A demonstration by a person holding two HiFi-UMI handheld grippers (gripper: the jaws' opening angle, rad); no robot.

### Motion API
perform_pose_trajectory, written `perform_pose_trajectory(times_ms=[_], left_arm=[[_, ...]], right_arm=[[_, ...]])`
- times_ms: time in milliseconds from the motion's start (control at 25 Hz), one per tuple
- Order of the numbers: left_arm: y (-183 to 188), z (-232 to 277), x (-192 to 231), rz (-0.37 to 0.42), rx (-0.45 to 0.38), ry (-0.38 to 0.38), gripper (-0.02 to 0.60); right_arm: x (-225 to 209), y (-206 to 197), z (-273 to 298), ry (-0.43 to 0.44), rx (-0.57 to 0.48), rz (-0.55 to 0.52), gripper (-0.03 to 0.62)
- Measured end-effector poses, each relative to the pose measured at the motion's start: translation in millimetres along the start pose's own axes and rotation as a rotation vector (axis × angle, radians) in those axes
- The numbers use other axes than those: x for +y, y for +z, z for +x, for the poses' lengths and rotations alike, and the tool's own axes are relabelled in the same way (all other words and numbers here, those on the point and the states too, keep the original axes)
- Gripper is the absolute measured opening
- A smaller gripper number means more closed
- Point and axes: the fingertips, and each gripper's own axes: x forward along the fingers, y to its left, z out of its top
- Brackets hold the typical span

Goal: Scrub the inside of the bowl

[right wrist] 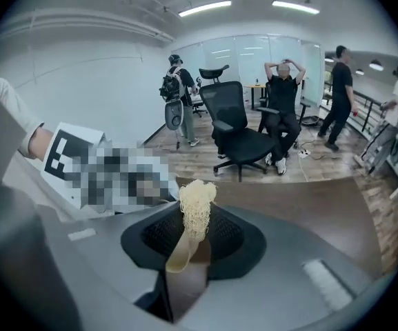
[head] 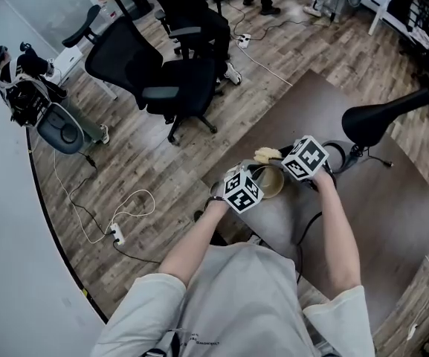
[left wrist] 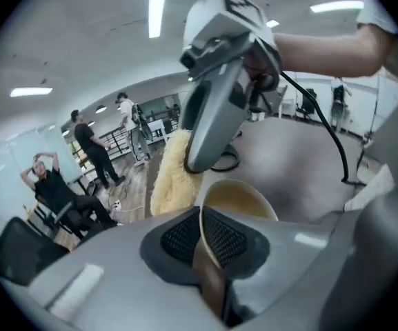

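A beige bowl is held over the brown table. My left gripper is shut on its near rim; in the left gripper view the rim runs edge-on between the dark pads. The right gripper is shut on a fuzzy yellow scrubber, which sits just beyond the bowl's far rim, outside the bowl. In the left gripper view the scrubber hangs beside the bowl under the right gripper's grey body. In the right gripper view the scrubber stands up from the shut jaws.
A black saddle-like seat and a coiled black cable lie on the table's far side. Black office chairs stand on the wood floor to the left. Several people are farther off. A power strip lies on the floor.
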Motion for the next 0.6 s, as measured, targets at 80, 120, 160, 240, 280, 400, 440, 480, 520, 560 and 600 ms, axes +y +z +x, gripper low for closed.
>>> perform_pose_trajectory(times_ms=[80, 120, 160, 240, 280, 400, 440, 480, 520, 560, 600], left_arm=[[0.1, -0.6, -4.8, 0.106, 0.014, 0.009, 0.017], [0.9, -0.6, -7.9, 0.148, 0.013, 0.010, 0.017], [1.9, -0.2, -11.5, 0.185, 0.012, 0.008, 0.017], [2.6, -0.1, -15.2, 0.222, 0.007, -0.007, 0.017], [2.1, -1.6, -13.6, 0.213, 0.001, -0.013, 0.017], [1.0, -9.9, -4.8, 0.154, -0.027, -0.003, 0.017], [1.3, -12.4, -2.0, 0.140, -0.037, 0.006, 0.017], [1.8, -15.0, 1.8, 0.121, -0.050, 0.015, 0.017], [2.5, -17.9, 7.0, 0.091, -0.065, 0.025, 0.017], [3.2, -21.0, 13.4, 0.049, -0.083, 0.034, 0.017], [3.7, -24.1, 20.6, -0.005, -0.103, 0.044, 0.017]], right_arm=[[1.3, -6.2, 7.0, 0.027, 0.022, 0.009, 0.118], [1.8, -11.1, 9.8, 0.035, 0.040, 0.009, 0.118], [2.5, -16.6, 11.9, 0.046, 0.057, 0.011, 0.118], [3.1, -23.5, 12.3, 0.066, 0.080, 0.015, 0.118], [2.9, -24.9, 11.4, 0.068, 0.087, 0.014, 0.118], [1.7, -29.9, 7.9, 0.050, 0.097, 0.011, 0.117], [0.3, -33.0, 7.0, 0.040, 0.100, 0.013, 0.117], [-1.4, -36.1, 6.1, 0.029, 0.104, 0.014, 0.117], [-3.0, -38.2, 5.3, 0.018, 0.108, 0.012, 0.117], [-4.0, -39.3, 4.3, 0.007, 0.109, 0.011, 0.117], [-4.5, -40.2, 3.4, -0.002, 0.108, 0.012, 0.115]])
